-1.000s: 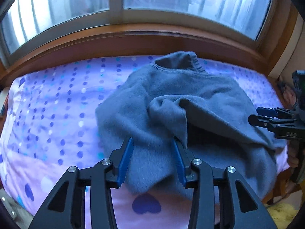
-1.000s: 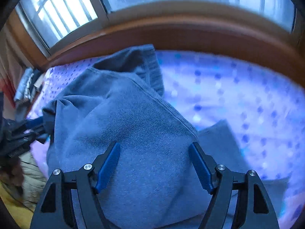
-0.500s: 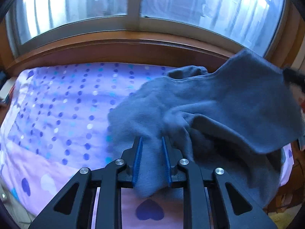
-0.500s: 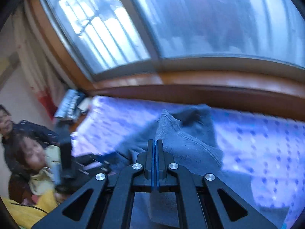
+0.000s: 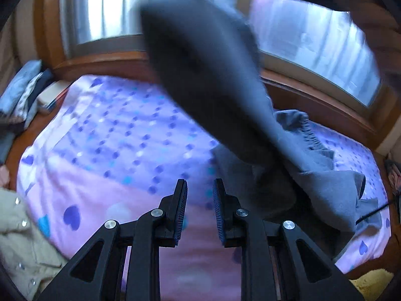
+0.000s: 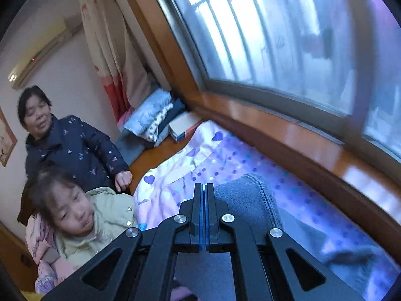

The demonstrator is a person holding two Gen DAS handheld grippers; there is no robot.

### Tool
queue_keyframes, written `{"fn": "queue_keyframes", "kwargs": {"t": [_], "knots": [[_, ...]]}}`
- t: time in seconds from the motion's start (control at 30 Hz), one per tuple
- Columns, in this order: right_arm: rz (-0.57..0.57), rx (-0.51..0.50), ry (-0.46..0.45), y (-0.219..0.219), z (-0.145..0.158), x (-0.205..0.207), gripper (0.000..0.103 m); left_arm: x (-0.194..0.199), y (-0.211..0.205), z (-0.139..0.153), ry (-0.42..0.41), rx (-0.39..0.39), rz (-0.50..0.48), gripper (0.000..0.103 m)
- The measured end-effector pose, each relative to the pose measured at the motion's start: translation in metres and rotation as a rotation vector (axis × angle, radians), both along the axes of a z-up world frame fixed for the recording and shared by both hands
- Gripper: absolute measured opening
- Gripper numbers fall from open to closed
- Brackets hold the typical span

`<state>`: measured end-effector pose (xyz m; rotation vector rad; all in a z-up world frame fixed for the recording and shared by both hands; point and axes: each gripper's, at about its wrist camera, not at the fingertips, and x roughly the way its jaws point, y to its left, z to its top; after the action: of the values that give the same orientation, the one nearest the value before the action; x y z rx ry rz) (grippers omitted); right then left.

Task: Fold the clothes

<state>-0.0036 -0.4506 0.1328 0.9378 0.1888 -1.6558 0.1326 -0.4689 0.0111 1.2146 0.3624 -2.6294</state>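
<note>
The grey sweater lies partly on the bed, toward its right end, and one part of it is lifted high and stretches up and across to the left in the left wrist view. The right gripper has its fingers pressed together; grey cloth hangs directly under it, so I judge it pinches the sweater, though the pinch itself is hidden. The left gripper is a little spread and holds nothing; it points at bare sheet, and the sweater is to its right. The long axis of the raised part runs from lower right to upper left. The right gripper is therefore nearer to the garment, and the fold seems to go leftward.
</note>
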Motion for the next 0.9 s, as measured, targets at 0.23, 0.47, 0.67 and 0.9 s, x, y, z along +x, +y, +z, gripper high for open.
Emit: {"fn": "queue_keyframes", "kwargs": {"t": [0.23,0.47,0.67,0.9], "knots": [[-0.088,0.148,0.043,-0.014,-0.037,-0.012,0.017,0.01,-0.018,-0.015,-0.059,0.025,0.038,0.023],[-0.33,0.244,0.212,0.126,-0.048,-0.051,0.061,-0.015,-0.005,-0.018,-0.052,0.104,-0.07,0.029],[-0.547,0.349,0.062,0.222,-0.103,-0.098,0.061,-0.06,0.054,0.0,-0.048,-0.004,-0.257,0.03],[-0.671,0.364,-0.082,0.269,-0.153,-0.124,0.061,-0.125,0.066,-0.003,-0.115,0.056,-0.255,0.043]]}}
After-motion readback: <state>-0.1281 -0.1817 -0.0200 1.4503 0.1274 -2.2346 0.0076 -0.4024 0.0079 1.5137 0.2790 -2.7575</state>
